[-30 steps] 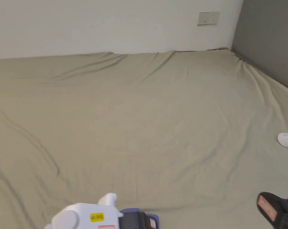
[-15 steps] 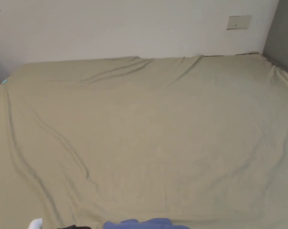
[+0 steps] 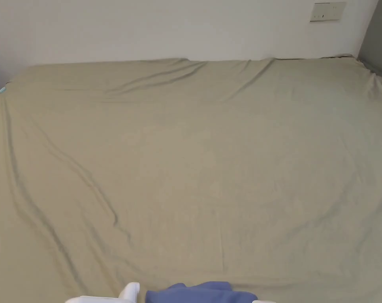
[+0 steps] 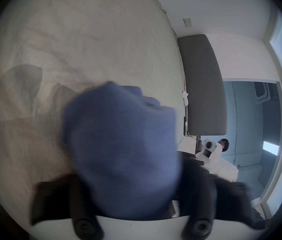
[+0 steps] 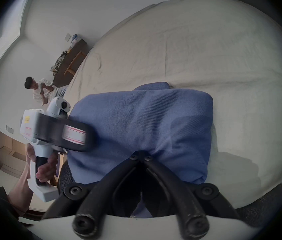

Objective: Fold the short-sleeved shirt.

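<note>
A blue shirt [image 3: 202, 292] is bunched up at the near edge of a bed with a beige sheet [image 3: 206, 158]. In the right gripper view my right gripper [image 5: 141, 157] is shut on a pinch of the blue shirt [image 5: 142, 122], jaws meeting at the cloth. My left gripper [image 5: 77, 136] holds the shirt's left side, with a hand on its white handle. In the left gripper view the blurred blue shirt [image 4: 119, 148] bulges between the dark jaws and hides their tips. The left gripper's white housing [image 3: 128, 292] peeks in beside the shirt.
A wall with a switch plate [image 3: 327, 11] runs behind the bed. A grey headboard [image 3: 379, 39] stands at the right. A person [image 5: 39, 91] sits off to the side, near a cluttered wooden table [image 5: 71, 56]. The wide sheet has only shallow creases.
The head camera has swung left. The right gripper, apart from the shirt at the lower right a second ago, now grips it beside the left gripper.
</note>
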Demonstrator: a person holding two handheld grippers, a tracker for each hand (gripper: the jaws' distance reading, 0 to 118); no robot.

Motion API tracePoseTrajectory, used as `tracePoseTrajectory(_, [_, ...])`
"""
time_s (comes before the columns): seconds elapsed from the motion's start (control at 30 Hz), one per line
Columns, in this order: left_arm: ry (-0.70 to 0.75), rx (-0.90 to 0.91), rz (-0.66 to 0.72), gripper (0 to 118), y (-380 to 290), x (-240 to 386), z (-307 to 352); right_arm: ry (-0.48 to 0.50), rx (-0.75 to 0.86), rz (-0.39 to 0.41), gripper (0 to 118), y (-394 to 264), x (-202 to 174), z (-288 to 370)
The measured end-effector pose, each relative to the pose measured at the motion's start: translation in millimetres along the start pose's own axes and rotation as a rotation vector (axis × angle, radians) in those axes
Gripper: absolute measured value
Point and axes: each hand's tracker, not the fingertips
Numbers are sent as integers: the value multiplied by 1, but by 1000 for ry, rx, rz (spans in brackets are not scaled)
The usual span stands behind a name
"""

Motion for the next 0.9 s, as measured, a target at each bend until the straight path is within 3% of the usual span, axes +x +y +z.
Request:
tracePoseTrajectory(0.03, [37, 13, -3, 33, -3, -4, 0, -1, 1, 2, 0, 0, 0, 1])
tracePoseTrajectory(0.1, [-85, 28, 100, 33, -6, -22, 3, 6, 1, -7, 0, 1, 2, 3])
tracePoseTrajectory(0.13, [-76, 24, 114, 33, -6, -23, 5, 21, 1, -22, 0, 1, 3, 4])
tracePoseTrajectory(0.27, [71, 30, -56, 33, -7, 22, 16, 22, 9, -58, 0, 4, -4, 14])
tracePoseTrajectory(0.4, [103, -16, -114, 32, 16, 18, 46, -7, 51, -22, 0, 3, -15, 38])
tracePoseTrajectory(0.53, [347, -18, -237, 32, 41, 25, 115, 0, 130, 22, 0, 16, -32, 72])
tracePoseTrajectory(0.73, [558, 36, -151, 32, 71, -12, 253, -105, 220, 139, 0, 28, -50, 104])
tracePoseTrajectory(0.9, [718, -3, -50, 32, 81, -65, 348, -131, 258, 155, 0, 27, -57, 124])
